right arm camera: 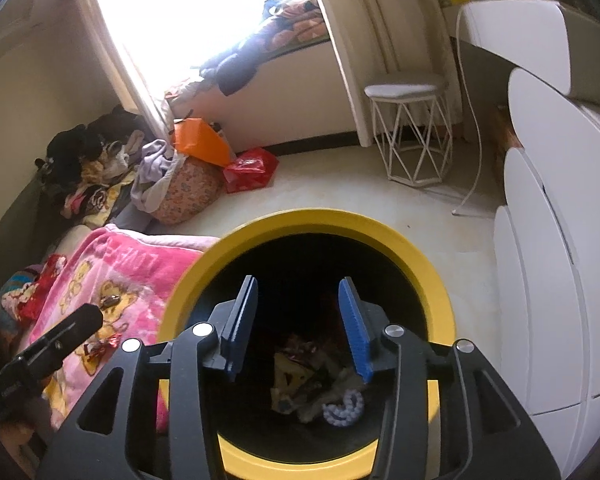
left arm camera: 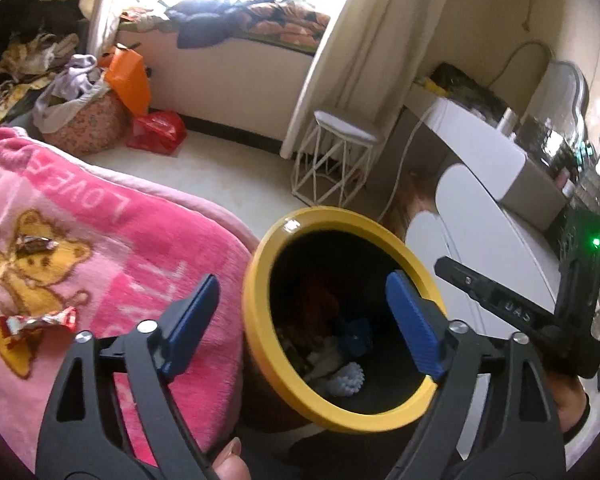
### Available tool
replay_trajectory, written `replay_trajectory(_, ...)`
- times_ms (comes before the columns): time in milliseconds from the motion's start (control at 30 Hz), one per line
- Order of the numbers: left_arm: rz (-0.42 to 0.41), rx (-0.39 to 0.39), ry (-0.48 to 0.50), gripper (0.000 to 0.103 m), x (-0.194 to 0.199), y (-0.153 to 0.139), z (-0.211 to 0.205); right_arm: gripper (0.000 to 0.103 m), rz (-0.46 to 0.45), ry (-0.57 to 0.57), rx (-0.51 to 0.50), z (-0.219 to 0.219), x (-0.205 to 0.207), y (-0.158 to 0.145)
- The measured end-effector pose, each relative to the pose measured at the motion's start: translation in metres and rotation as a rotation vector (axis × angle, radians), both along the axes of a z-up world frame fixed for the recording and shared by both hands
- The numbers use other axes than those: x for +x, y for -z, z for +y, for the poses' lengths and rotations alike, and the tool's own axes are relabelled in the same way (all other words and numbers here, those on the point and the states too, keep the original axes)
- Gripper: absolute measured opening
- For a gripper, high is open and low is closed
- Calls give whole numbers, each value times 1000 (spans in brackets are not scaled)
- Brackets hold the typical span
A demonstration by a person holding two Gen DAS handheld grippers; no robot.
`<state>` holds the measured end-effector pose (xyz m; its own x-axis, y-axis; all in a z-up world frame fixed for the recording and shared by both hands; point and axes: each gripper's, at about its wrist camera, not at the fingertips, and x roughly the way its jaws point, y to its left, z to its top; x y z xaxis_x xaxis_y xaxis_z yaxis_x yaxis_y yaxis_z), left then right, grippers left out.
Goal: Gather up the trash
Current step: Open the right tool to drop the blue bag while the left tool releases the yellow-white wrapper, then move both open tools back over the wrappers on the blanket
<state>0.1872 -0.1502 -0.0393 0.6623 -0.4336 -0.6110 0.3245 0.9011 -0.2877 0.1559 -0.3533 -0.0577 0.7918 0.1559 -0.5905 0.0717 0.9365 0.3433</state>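
Observation:
A black bin with a yellow rim (left arm camera: 260, 248) stands beside the bed; it also shows in the right wrist view (right arm camera: 420, 240). Wrappers and a white-blue ball (right arm camera: 342, 404) lie in its bottom. My left gripper (left arm camera: 300, 312) is open and empty, straddling the bin's near rim. My right gripper (right arm camera: 298, 320) is open and empty, directly over the bin mouth. Two candy wrappers lie on the pink blanket (left arm camera: 80, 216): a red and silver one (left arm camera: 40, 322) and a brown one (left arm camera: 36, 245). Both wrappers show small in the right wrist view (right arm camera: 104, 346) (right arm camera: 112, 301).
A white wire stool (left arm camera: 332, 160) stands on the pale floor beyond the bin. White rounded cabinets (right arm camera: 560, 260) are to the right. A red bag (left arm camera: 156, 130), an orange bag (left arm camera: 128, 80) and piles of clothes (left arm camera: 20, 64) sit by the window wall.

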Motion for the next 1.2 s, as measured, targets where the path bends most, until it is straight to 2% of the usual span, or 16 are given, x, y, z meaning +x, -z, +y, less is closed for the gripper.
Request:
replay_trajectory(67,-22,0,-24,81,-2,-5,9,44,-19,-18,-8,7,-1,-6)
replay_trajectory(133,-41,6,-48,86,-4,-10,17,46,-33,-38,-10,14,-2,-11)
replay_trajectory(500,-99,6,-180,92,-7,-30,67,57,-94,-186,-58,68,0,-29)
replay_trajectory(1200,-69,-13,-412,92,4,-24,171,59,-84,-537,-207,203,22,-22)
